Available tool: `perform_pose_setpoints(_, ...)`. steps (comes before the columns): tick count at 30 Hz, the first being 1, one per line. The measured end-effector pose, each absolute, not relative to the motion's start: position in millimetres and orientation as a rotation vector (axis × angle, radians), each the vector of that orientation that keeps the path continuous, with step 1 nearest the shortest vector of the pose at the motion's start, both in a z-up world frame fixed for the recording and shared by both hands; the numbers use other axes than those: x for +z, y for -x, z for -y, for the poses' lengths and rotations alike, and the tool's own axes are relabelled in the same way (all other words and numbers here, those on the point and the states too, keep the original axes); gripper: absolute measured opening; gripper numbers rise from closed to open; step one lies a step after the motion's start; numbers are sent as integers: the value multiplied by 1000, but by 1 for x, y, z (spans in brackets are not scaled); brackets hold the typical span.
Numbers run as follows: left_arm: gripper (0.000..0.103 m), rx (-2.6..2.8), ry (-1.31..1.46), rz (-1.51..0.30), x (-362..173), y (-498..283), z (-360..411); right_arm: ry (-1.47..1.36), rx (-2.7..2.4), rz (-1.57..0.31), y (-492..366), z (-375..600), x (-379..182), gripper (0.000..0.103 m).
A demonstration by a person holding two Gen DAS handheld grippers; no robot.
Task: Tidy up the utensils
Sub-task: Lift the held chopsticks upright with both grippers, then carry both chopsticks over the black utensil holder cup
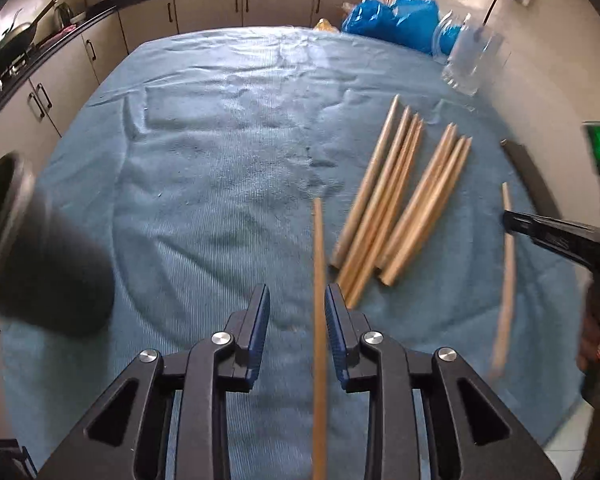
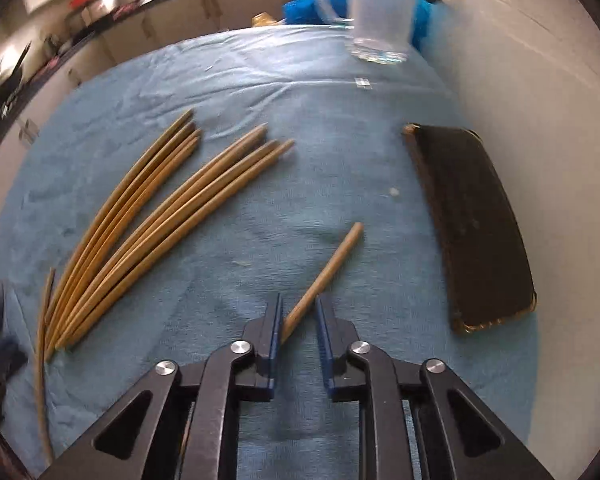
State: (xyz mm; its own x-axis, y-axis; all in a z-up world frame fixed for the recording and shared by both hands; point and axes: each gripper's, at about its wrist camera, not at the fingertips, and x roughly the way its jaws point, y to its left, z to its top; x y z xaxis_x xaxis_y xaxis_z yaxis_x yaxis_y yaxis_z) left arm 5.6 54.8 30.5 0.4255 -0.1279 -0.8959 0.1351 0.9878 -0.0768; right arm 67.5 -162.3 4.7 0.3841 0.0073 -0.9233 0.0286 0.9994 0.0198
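Several wooden chopsticks lie in two bunches on the blue cloth; they also show in the right wrist view. My left gripper is open, and one chopstick stands between its jaws, close to the right pad, with a wide gap on the left. My right gripper is partly open with another chopstick slanting between its jaws, its lower end against the left pad. From the left wrist view the right gripper holds that chopstick above the cloth.
A dark cylindrical holder lies at the left. A clear glass mug stands at the far right, blue bags behind it. A black tray lies along the right wall. Kitchen cabinets line the back.
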Motion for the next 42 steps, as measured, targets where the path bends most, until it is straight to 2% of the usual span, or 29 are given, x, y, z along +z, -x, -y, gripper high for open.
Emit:
perform_pose_setpoints(3,27,-196,-39,-1136,24,-4,-51,54,37,-1186,-53,142,2,14)
perform_pose_setpoints(4,22,-202,-49,-1137,23,-1,-50,71,50,-1186,-48,138,2,13)
perform_pose_setpoints(5,7,-198,-60,-1129,23,4,-51,88,71,-1190,-41,133,3,13)
perform_pose_setpoints(15,7,-202,44,-1201,30,41,-92,68,234,-1302,8,135,2,16)
perform_pose_setpoints(20,11,-192,-10,-1206,31,21,-77,43,186,-1342,-10,136,2,16)
perform_pose_setpoints(28,12,-208,-60,-1262,22,-3,-63,101,91,-1412,-35,116,1,16)
perform_pose_setpoints(31,12,-226,-42,-1262,22,-7,-63,140,85,-1382,-32,106,2,12)
perform_pose_setpoints(32,6,-233,-40,-1256,21,-6,-63,171,85,-1358,-28,101,3,9)
perform_pose_setpoints(35,5,-257,9,-1217,25,5,-71,171,98,-1302,-13,99,5,7)
perform_pose_setpoints(42,5,-335,92,-940,94,71,-94,53,200,-1073,49,100,59,7)
